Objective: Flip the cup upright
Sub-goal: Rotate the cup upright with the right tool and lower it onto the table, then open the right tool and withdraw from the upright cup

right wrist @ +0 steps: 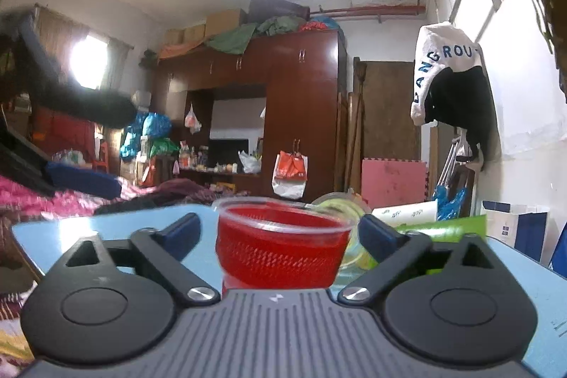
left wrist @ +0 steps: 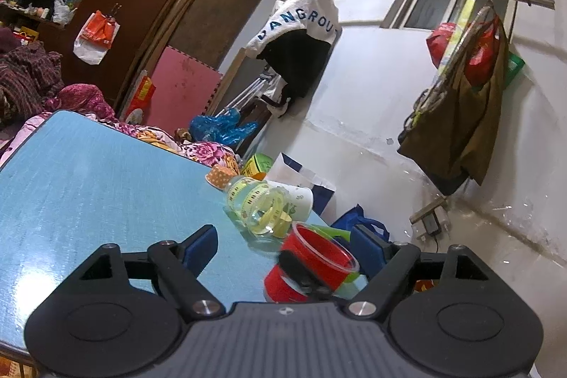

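Two pairs of tongs are at work, and both stand spread wide with nothing pinched. The right gripper [right wrist: 280, 236] has the red cup [right wrist: 280, 247] square between its blue pads [right wrist: 377, 236], rim up and mouth open toward the ceiling, with clear gaps on either side, so no pad touches it. The cup's long axis looks close to vertical here, slightly tipped; I judge it upright or very nearly so, resting on the blue table [right wrist: 117, 224]. The left gripper [left wrist: 283, 245] sees the same cup [left wrist: 312, 266] low and toward its right finger, with a dark blurred shape across the front of it that I cannot identify. The right tongs are the nearer and better lined up, so any closing move would fall to them.

Beyond the cup, just past its far side, lies a clear jar with yellow patterning [left wrist: 260, 204] on its side, and a white printed cup [left wrist: 299, 197] behind that. Crowded so close, they could be knocked if the cup is pushed forward.
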{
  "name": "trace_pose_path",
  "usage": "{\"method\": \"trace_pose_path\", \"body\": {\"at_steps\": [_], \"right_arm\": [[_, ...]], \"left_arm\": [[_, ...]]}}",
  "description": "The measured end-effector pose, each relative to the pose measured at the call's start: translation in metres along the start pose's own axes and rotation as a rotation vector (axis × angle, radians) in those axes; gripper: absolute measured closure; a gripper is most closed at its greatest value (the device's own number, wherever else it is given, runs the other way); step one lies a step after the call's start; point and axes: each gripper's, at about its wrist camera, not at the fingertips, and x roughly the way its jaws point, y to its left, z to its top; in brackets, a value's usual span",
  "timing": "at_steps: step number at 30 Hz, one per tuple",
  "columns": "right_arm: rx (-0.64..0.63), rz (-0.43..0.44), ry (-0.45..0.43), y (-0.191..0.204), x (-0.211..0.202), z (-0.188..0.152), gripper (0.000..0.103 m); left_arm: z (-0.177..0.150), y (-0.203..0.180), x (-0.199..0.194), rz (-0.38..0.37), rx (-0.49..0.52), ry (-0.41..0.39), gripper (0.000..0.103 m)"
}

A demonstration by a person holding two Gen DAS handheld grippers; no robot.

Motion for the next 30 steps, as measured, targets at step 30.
{"method": "trace_pose_path", "body": {"at_steps": [30], "right_arm": [[0.177,-0.004,0.407,-0.081,-0.064,0.079,0.001]], "left_arm": [[-0.002,-0.116,-0.001,0.383,0.276,0.092,0.0]]}}
